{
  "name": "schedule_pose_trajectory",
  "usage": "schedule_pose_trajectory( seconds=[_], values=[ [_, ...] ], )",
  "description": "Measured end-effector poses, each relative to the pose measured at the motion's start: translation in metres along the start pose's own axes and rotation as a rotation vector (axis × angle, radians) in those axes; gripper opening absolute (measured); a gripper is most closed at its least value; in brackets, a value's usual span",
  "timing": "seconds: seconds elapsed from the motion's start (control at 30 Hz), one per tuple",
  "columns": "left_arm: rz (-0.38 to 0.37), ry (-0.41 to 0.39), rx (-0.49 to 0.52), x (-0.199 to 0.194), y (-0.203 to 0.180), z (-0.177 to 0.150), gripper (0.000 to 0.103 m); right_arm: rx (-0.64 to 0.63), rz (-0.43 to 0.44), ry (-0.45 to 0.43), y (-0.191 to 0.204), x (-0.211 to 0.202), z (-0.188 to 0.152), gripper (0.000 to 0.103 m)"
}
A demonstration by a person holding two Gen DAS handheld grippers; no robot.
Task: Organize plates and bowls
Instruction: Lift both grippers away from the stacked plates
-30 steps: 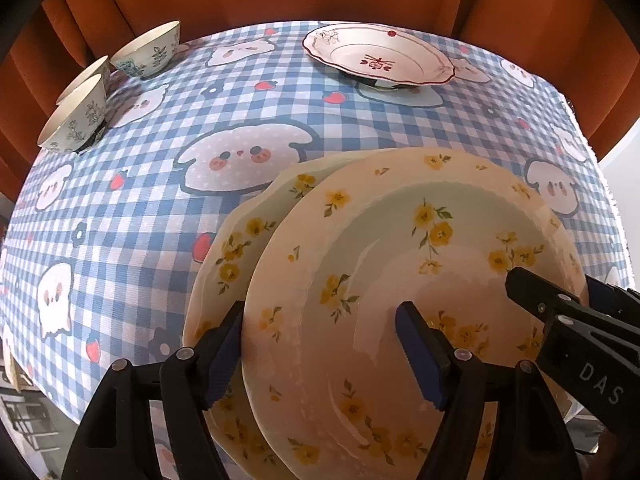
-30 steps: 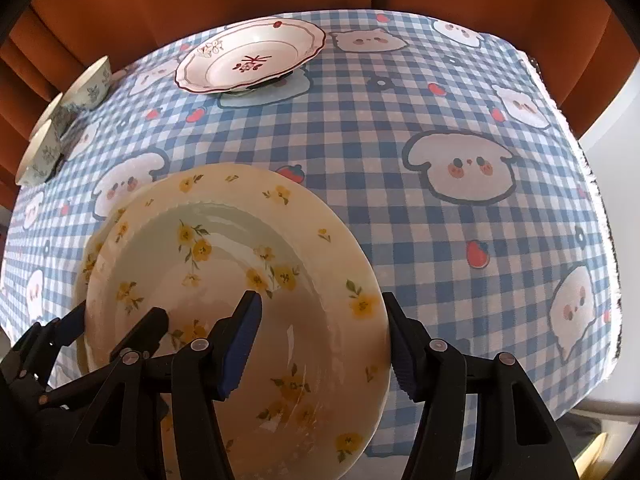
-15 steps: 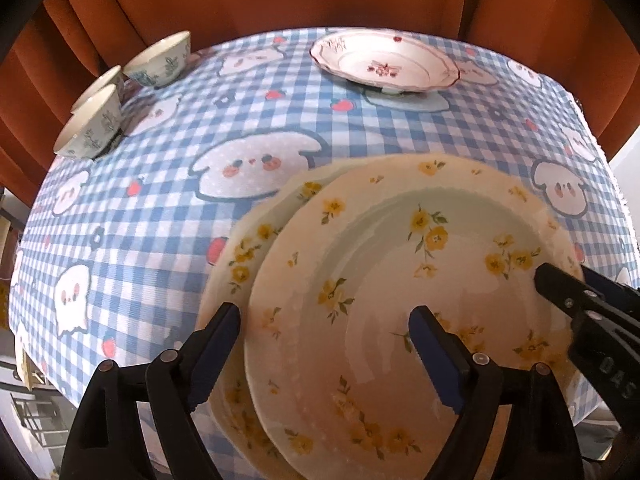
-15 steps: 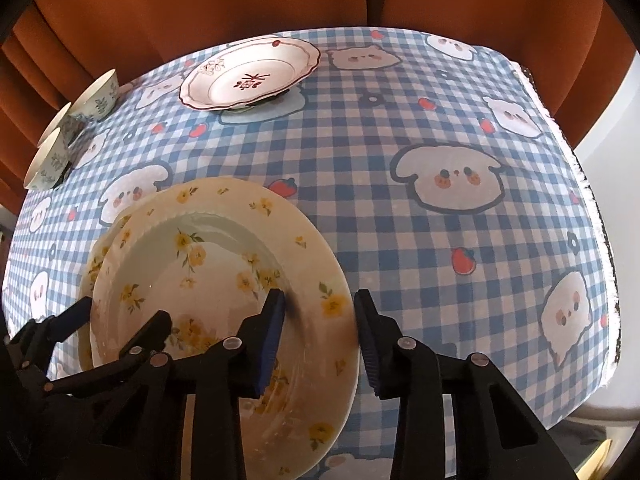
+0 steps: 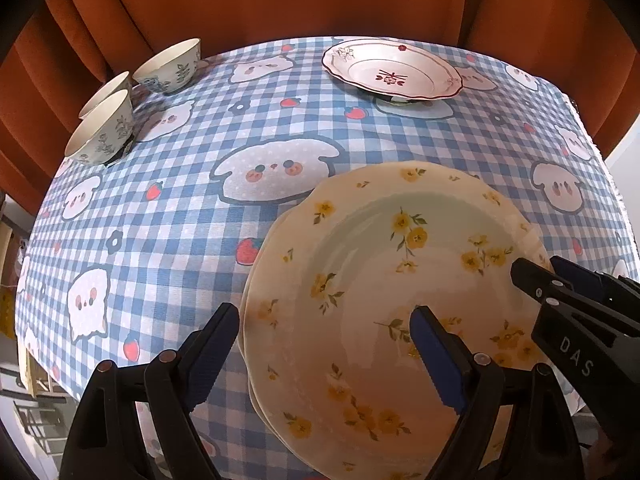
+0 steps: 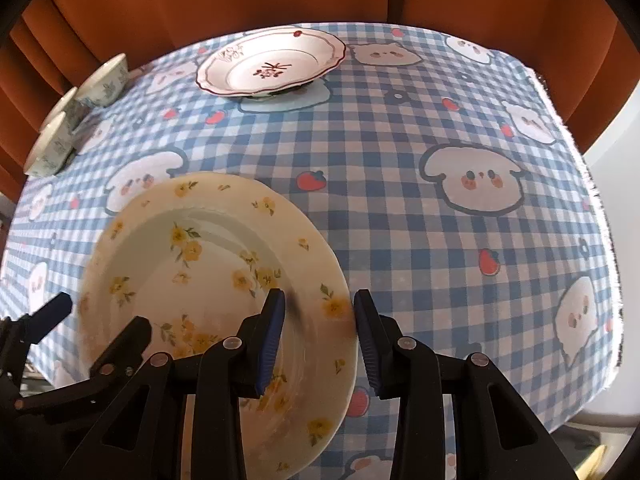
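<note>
open cloth right, bowls far-left

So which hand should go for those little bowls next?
Probably the left. The floral bowls sit at the table's far left, on the left gripper's side, and its jaws are wide open. The right gripper straddles the yellow-flower plate's right rim, farther from them.

Top yellow-flowered plate: now squared over the lower plate; my right gripper narrowed astride its rim.

Both wrists close above yellow plate; perhaps overlapping.
</note>
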State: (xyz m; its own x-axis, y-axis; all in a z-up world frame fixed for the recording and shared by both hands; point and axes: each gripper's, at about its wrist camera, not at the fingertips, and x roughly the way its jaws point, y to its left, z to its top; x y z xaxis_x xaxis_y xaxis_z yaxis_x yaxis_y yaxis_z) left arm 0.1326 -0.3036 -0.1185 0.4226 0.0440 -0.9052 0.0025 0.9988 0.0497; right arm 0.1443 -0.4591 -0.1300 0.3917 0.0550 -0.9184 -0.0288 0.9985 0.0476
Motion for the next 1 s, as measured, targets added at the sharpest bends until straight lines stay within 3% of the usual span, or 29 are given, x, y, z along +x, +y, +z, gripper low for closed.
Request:
schedule_pose_trajectory(
  seconds=[0.33, 0.43, 0.47, 0.57, 0.6, 1.0],
  values=[
    [-0.095, 0.008, 0.086, -0.001, 0.008, 0.004, 0.089, 0.059, -0.083, -0.013, 0.006, -0.009, -0.003, 0.04],
    [-0.118, -0.007, 0.119, -0.009, 0.014, 0.007, 0.09, 0.093, -0.051, -0.02, 0.012, -0.02, -0.004, 0.041],
    [-0.127, -0.016, 0.129, -0.013, 0.017, 0.009, 0.091, 0.093, -0.053, -0.026, 0.017, -0.025, -0.005, 0.044],
    [-0.153, -0.047, 0.146, -0.024, 0.027, 0.016, 0.093, 0.109, -0.045, -0.054, 0.031, -0.038, -0.005, 0.069],
    [-0.159, -0.058, 0.153, -0.027, 0.029, 0.019, 0.094, 0.124, -0.047, -0.076, 0.036, -0.045, -0.005, 0.073],
    [-0.166, -0.213, 0.132, -0.061, 0.06, 0.073, 0.095, 0.127, -0.045, -0.226, 0.071, -0.089, 0.039, 0.075]
  ],
)
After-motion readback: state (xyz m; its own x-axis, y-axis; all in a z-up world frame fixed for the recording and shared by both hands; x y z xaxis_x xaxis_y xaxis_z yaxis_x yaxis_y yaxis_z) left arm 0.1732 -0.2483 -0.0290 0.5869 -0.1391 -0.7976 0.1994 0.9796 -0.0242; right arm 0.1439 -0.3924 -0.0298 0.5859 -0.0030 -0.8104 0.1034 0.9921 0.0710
